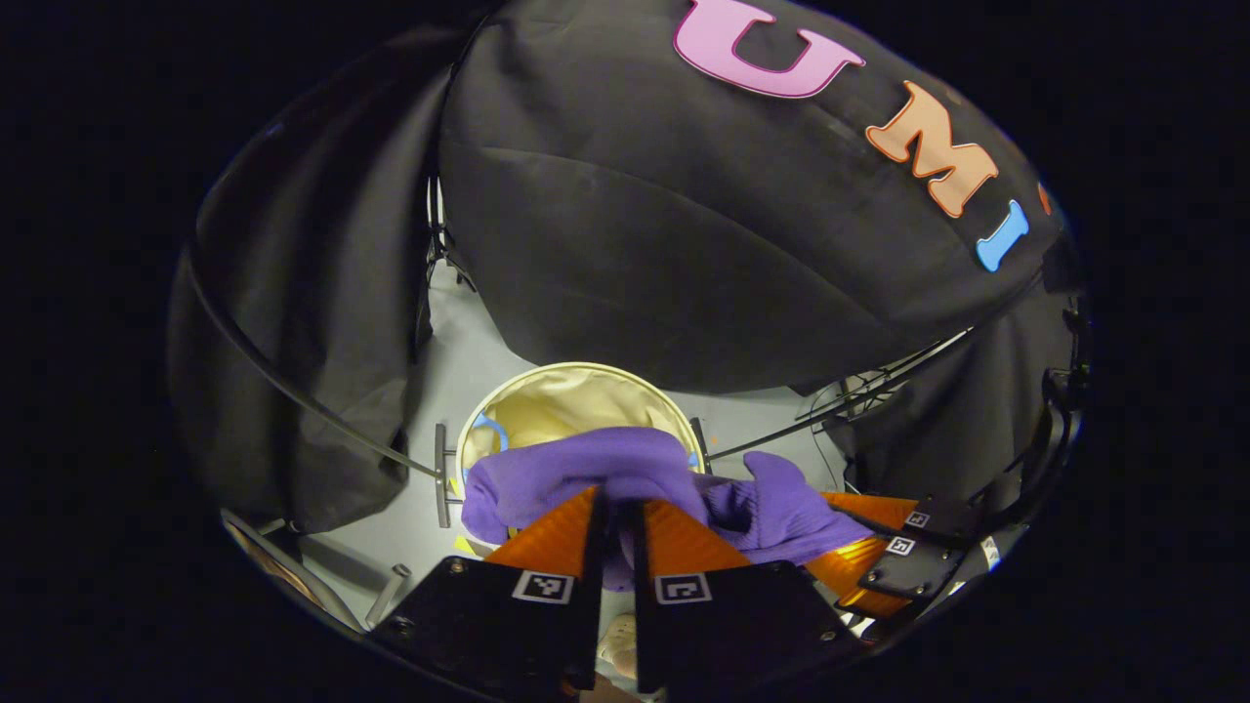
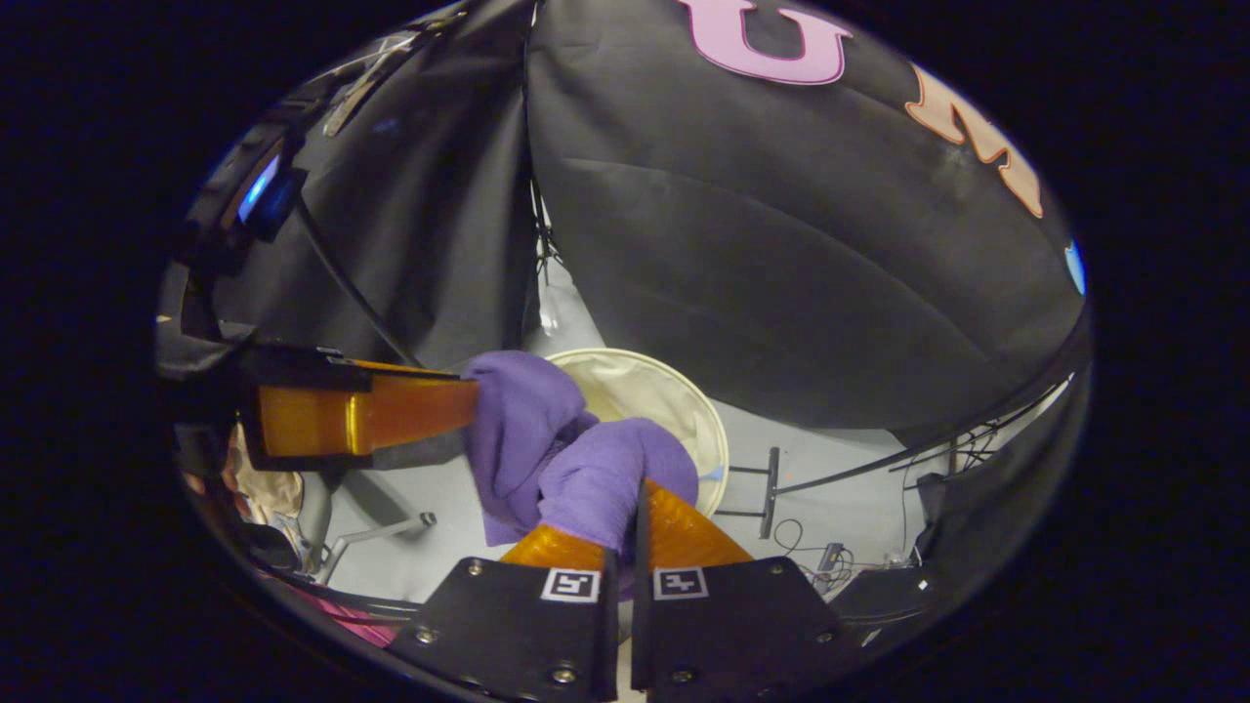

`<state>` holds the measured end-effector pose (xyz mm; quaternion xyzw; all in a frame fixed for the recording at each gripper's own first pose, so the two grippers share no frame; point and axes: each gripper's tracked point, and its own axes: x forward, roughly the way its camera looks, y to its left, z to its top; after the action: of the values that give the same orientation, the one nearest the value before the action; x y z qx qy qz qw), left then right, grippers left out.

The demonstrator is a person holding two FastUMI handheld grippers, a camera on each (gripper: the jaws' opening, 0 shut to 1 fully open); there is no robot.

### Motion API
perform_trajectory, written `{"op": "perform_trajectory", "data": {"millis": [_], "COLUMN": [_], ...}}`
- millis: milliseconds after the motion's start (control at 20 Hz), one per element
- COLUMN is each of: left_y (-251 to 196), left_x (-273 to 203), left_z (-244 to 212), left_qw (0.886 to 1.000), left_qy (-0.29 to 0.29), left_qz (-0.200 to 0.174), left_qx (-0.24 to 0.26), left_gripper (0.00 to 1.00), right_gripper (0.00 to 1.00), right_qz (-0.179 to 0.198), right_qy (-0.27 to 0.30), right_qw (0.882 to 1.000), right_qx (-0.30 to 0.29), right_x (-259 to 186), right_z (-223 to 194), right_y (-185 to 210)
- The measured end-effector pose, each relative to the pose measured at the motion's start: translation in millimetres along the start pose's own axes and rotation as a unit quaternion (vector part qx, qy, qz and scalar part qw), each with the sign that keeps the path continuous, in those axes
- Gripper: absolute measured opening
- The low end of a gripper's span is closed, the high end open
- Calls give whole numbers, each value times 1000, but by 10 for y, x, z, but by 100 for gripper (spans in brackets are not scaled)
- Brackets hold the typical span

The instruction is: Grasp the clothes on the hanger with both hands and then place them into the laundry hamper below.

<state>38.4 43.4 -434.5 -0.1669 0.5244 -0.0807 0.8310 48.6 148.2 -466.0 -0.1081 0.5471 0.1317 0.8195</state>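
Purple garment (image 1: 586, 474) bunched, apparently knit, pinched above cream hamper (image 1: 566, 395).

Black cloth wall (image 1: 684, 244), pale grey floor (image 1: 469, 361), thin metal rods (image 1: 859, 391)

The purple garment (image 1: 586, 474) is soft, matt ribbed knit; the hamper (image 1: 576, 395) lining is smooth cream cloth.

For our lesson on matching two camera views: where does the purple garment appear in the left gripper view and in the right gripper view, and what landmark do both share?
Left gripper view: purple garment lies low centre, just above the near fingers.
Right gripper view: it sits left of centre, bunched above the near fingers.
Shared landmark: the round cream laundry hamper right behind the garment.
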Motion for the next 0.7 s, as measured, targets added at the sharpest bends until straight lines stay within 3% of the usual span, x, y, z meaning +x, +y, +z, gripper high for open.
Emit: {"op": "perform_trajectory", "data": {"millis": [100,150,200,250,500,700], "left_y": [9,11,6,9,58,27], "left_x": [11,11,6,14,10,-109], "left_z": [3,-5,0,-4,10,162], "left_qw": [1000,1000,1000,1000,1000,998], "left_qy": [-1,0,1,1,-1,-35], "left_qz": [0,0,-2,-2,7,18], "left_qx": [4,5,5,4,7,40], "left_gripper": [11,29,13,21,21,21], "right_gripper": [11,11,11,11,11,11], "right_qz": [9,10,9,8,3,-13], "right_qy": [-1,-6,-9,-10,-18,-61], "right_qw": [1000,1000,1000,1000,1000,998], "right_qx": [11,15,16,14,18,26], "right_x": [-12,-25,-39,-38,-66,-154], "right_z": [-10,35,71,96,132,336], "right_y": [60,68,60,53,15,-138]}}
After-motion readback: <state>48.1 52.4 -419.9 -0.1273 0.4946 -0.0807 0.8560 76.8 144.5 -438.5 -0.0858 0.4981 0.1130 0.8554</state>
